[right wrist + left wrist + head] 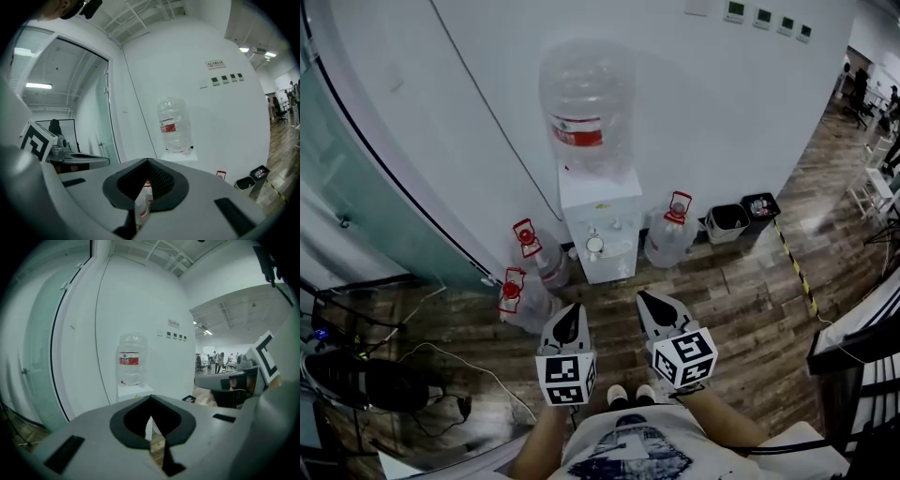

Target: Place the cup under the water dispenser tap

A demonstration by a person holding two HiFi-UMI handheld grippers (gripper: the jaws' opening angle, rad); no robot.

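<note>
Left claw (150, 405) shut tight, nothing between its jaws. Right claw (147, 165) also closed and empty. Both point roughly level at the dispenser from well back, and neither claw has a cup.

Small white round object (594, 245) sits in the tap recess of the white box-shaped water dispenser (598, 211). It is probably the cup, but too small to confirm, and the tap itself is not readable. Big clear plastic water bottle with red label (586, 103) stands inverted on top of the dispenser. Spare clear bottles with red caps (667, 246) crowd both sides of the base on the dark wooden plank floor (741, 300). Two small open bins (724, 232) stand by the white wall (722, 112), further right.

Judgement: if that object is the cup, placement looks done or nearly so, and the step is to check it stands upright and centred under the spout. To adjust it:
- Use one claw only and open it wide before closing in.
- Come in level through the gap between the spare bottles.
- Pinch the cup wall lightly at mid-height, since a thin cup likely crushes or tips.
- Let go only once it rests flat, then pull straight back.
</note>
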